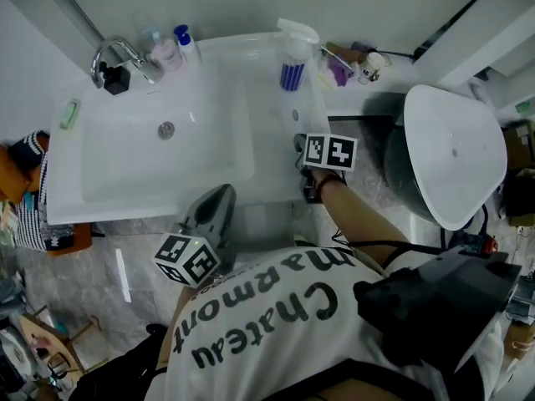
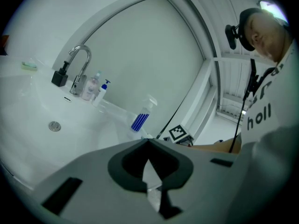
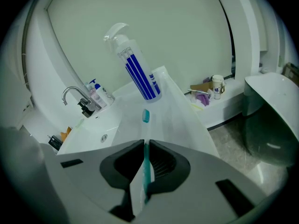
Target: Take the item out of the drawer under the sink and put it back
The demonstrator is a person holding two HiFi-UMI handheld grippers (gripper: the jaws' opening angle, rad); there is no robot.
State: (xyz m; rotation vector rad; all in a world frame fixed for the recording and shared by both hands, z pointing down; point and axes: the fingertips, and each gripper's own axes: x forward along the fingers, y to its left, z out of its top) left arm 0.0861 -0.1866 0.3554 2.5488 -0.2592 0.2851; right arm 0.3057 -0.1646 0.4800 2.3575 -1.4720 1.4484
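Note:
A teal toothbrush (image 3: 145,116) sticks out forward from between the jaws of my right gripper (image 3: 145,146), which is shut on its handle. Its head hovers over the right rim of the white sink (image 3: 177,111), just in front of the blue-striped spray bottle (image 3: 135,66). In the head view my right gripper (image 1: 301,150) sits at the sink's right edge. My left gripper (image 1: 216,210) is at the sink's front edge, its tip (image 2: 148,143) shut with nothing in it. The drawer under the sink is hidden.
A chrome faucet (image 1: 117,57), small bottles (image 1: 185,44) and the spray bottle (image 1: 291,57) stand along the back of the sink (image 1: 150,165). A white toilet (image 1: 456,153) is close on the right. Clutter (image 1: 355,61) lies on the ledge behind it.

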